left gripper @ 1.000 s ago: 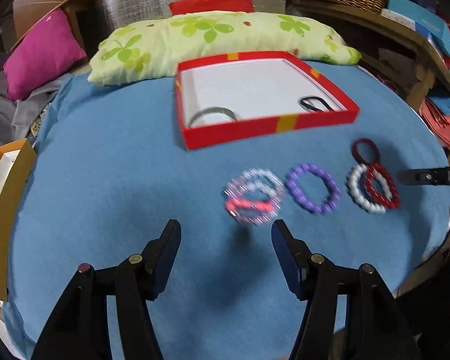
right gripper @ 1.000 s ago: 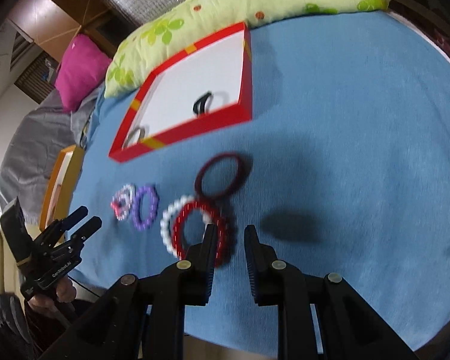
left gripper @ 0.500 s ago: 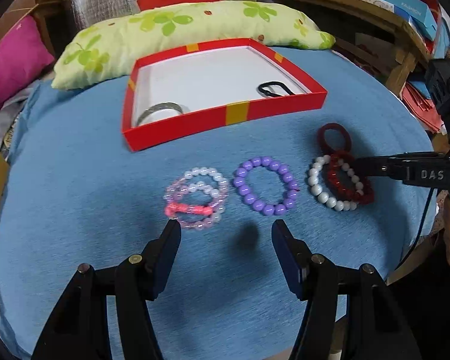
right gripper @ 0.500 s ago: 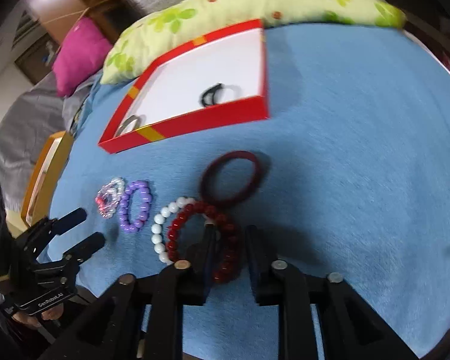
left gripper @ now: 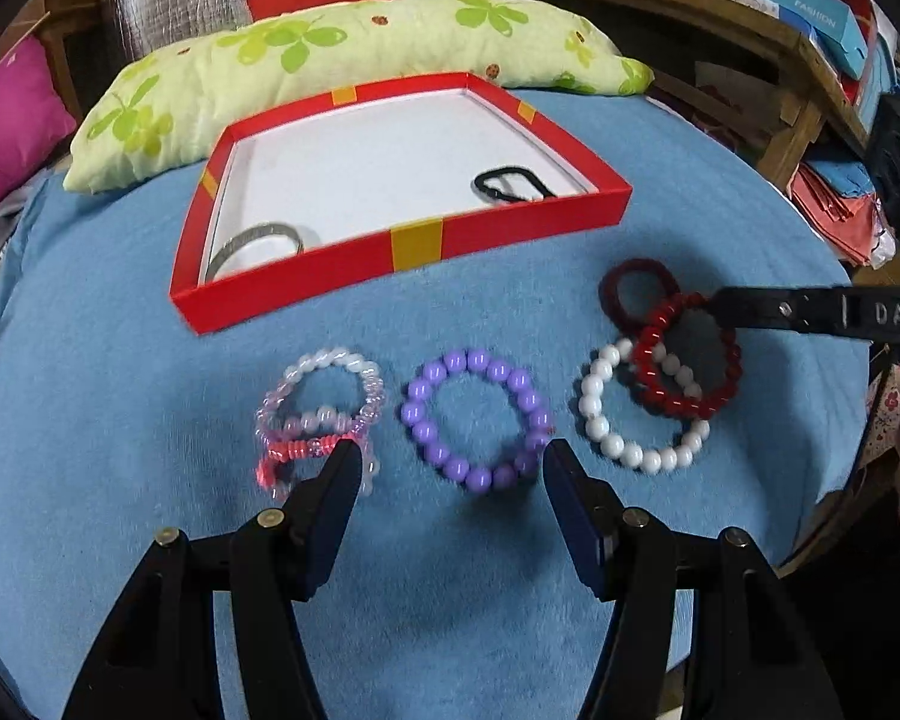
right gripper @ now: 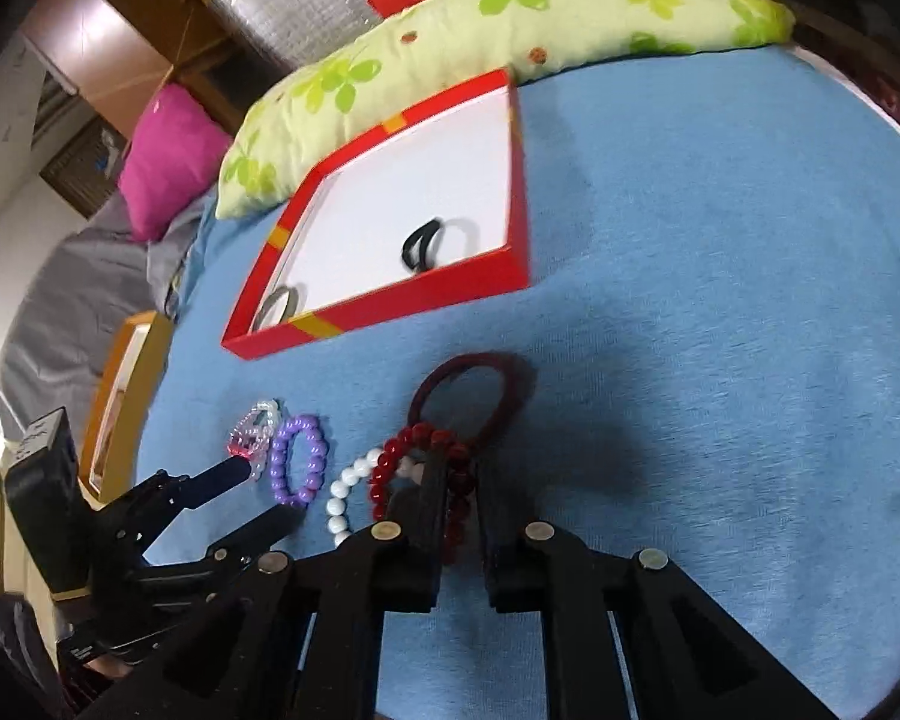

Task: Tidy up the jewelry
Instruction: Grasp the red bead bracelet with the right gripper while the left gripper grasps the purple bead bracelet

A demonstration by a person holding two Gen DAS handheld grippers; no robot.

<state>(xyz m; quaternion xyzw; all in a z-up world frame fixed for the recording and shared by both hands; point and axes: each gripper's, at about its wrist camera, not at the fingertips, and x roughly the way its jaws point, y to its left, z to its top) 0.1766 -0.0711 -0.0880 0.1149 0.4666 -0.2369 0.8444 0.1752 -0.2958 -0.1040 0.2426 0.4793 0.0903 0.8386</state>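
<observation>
Glossy red beads sit pinched between the nearly closed black jaws of the right gripper (right gripper: 455, 483): it clamps the rim of the red bead bracelet (left gripper: 687, 354), whose ring overlaps a white pearl-like bracelet (left gripper: 630, 414) and touches a fuzzy dark-maroon hair tie (left gripper: 636, 291) at right of centre in the left wrist view. The left gripper (left gripper: 447, 462) holds its dark blue-padded fingers (left gripper: 573, 510) about half open, gripping nothing, with a matte purple bead bracelet (left gripper: 477, 420) lying between and just beyond the tips. Beside the left tip lies a tangle of clear pinkish coiled bands (left gripper: 321, 414). All rest on a nappy blue cloth (left gripper: 120, 420). Farther up sits a shallow red cardboard box (left gripper: 420, 243) with yellow stripes and a white floor, holding a grey metallic bangle (left gripper: 252, 246) and a black elastic loop (left gripper: 510, 183). Behind it lies a soft green floral pillow (left gripper: 330, 54).
</observation>
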